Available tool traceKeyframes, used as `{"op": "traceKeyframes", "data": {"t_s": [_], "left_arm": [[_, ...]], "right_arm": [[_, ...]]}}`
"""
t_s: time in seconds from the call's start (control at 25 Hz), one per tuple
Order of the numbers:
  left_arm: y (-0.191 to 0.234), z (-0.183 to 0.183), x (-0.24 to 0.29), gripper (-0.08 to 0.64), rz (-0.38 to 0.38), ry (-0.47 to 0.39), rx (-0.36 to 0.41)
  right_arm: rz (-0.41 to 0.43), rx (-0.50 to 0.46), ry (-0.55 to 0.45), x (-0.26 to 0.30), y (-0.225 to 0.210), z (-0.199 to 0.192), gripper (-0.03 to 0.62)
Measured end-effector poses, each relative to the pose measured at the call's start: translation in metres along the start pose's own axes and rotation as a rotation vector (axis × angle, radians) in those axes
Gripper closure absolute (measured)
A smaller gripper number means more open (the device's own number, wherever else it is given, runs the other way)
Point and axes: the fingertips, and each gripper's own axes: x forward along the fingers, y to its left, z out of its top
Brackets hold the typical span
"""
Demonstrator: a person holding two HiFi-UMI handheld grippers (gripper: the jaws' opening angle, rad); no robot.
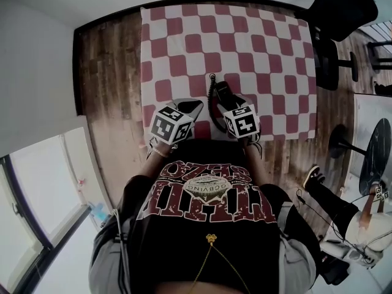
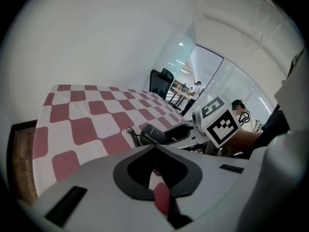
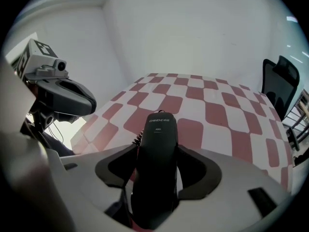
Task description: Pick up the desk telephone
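Note:
The telephone's black handset (image 1: pixel 223 93) lies on the red-and-white checked tablecloth (image 1: pixel 245 41) near the table's front edge, and its coiled cord (image 1: pixel 211 103) loops along its left side. My right gripper (image 1: pixel 231 107) stands open, tilted down over the handset. In the right gripper view the handset (image 3: pixel 157 153) runs lengthwise between the jaws, with a gap on each side. My left gripper (image 1: pixel 191 108) hovers to the left of the handset, apart from it, its jaws close together with nothing between them. The left gripper view shows the handset (image 2: pixel 155 134) ahead, under the right gripper's marker cube (image 2: pixel 219 124). No telephone base is in view.
Wooden floor (image 1: pixel 110 72) surrounds the table. A black office chair (image 1: pixel 334 48) stands at the table's far right corner. A round black table (image 1: pixel 376 152) and a seated person's leg (image 1: pixel 337 204) are to the right. A white wall (image 1: pixel 37 72) closes the left side.

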Motion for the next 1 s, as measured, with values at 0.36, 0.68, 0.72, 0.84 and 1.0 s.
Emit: {"op": "traceKeyframes", "data": {"t_s": [0.36,0.68,0.72,0.84,1.0], "left_arm": [[-0.001,-0.003,0.003,0.552,-0.012,0.011,-0.012],[0.002,-0.004,0.004,0.552,-0.021,0.014,-0.036],[0.001,-0.005,0.004,0.552,-0.025,0.016,-0.038],[0.000,-0.006,0.006,0.552,-0.034,0.026,-0.040],[0.001,-0.008,0.007,0.552,-0.044,0.028,-0.055]], "right_arm": [[-0.036,-0.006,0.035,0.013,-0.005,-0.007,0.318],[0.013,0.072,0.027,0.029,-0.004,-0.012,0.315],[0.017,0.082,0.025,0.031,-0.004,-0.013,0.312],[-0.017,0.066,0.023,0.033,-0.005,-0.014,0.310],[-0.064,0.024,-0.001,0.033,-0.007,-0.014,0.308]]}}
